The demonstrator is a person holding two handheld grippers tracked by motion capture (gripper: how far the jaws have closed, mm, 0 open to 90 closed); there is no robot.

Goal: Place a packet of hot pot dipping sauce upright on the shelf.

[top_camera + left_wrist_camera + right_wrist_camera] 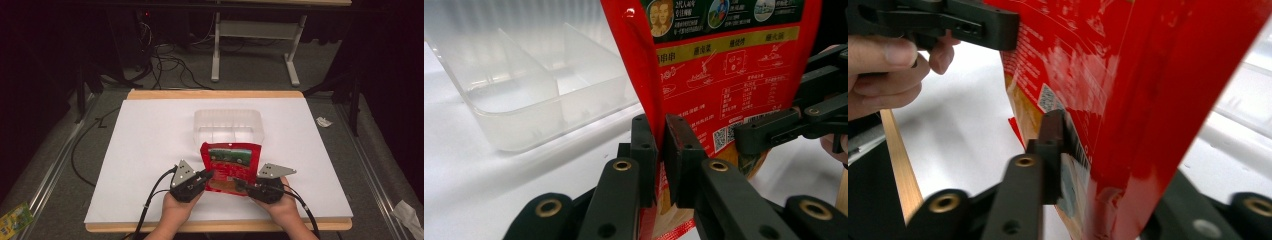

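A red printed food pouch (230,167) is held upright between both grippers just in front of a clear plastic container (200,120) with dividers. My left gripper (209,175) is shut on the pouch's left edge; in the left gripper view the jaws pinch the red pouch (724,75) at the left gripper (661,150), with the container (524,125) behind it. My right gripper (240,184) is shut on the pouch's lower right part. In the right gripper view the right gripper (1088,165) clamps the pouch (1148,75), which hides one jaw.
A white board (150,150) with wooden edges covers the table. On the floor lie cables (165,65), crumpled paper (324,121) at the right and a green packet (15,217) at the lower left. Another table's legs (216,50) stand behind.
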